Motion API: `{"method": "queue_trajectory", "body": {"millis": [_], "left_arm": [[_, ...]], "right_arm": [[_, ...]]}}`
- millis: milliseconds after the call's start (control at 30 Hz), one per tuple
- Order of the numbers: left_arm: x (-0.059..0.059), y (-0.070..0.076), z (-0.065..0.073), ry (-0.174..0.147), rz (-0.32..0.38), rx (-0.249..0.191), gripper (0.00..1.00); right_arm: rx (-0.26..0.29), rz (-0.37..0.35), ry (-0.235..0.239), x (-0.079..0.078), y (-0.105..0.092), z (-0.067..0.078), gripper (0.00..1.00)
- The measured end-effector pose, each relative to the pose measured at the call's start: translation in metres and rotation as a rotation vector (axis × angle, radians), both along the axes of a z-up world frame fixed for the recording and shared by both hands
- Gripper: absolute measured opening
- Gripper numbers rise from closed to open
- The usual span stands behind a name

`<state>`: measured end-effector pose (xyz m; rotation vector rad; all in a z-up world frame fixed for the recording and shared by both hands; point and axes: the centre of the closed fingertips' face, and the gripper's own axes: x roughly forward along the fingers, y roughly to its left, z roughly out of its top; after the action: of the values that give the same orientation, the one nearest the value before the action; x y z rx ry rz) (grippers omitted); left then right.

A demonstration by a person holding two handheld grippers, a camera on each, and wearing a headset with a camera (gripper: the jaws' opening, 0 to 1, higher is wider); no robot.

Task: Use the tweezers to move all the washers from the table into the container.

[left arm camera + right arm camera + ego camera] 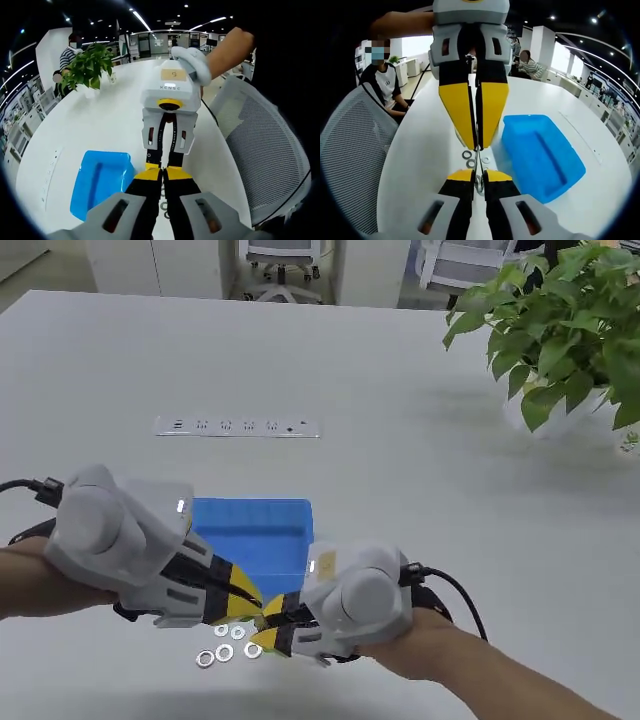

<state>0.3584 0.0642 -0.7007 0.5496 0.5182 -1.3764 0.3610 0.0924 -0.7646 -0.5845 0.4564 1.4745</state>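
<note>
Washers [224, 652] lie clustered just beside the blue container [250, 508] — none inside yet. Left gripper [163, 174] and right gripper [480, 176] meet tip to tip, jaws of both narrowed onto the thin tweezers [478, 159]; an uneven pinch could twist them loose and knock washers away from the container.

Left claw [254, 601] and right claw [269, 626] meet tip to tip, jaws closed.
</note>
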Motion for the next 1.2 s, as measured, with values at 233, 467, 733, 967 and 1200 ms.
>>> {"method": "queue_trajectory", "body": {"millis": [233,467,733,967,1200], "left_arm": [[-0.002,-0.003,0.001,0.004,-0.002,0.003,0.06],[-0.006,-0.003,0.004,-0.002,0.001,0.007,0.06],[-0.005,0.000,0.007,-0.006,0.014,0.002,0.10],[-0.001,0.007,0.014,0.001,0.066,-0.046,0.27],[0.000,0.013,0.022,0.032,0.158,-0.141,0.46]], "right_arm": [[0.003,-0.003,0.004,-0.003,-0.001,0.001,0.08],[0.027,-0.019,0.009,-0.005,0.001,0.005,0.08],[0.055,-0.033,0.000,-0.003,0.003,0.016,0.08],[0.064,-0.037,-0.014,0.002,0.003,0.024,0.08],[0.080,-0.045,-0.024,0.009,0.003,0.036,0.08]]}}
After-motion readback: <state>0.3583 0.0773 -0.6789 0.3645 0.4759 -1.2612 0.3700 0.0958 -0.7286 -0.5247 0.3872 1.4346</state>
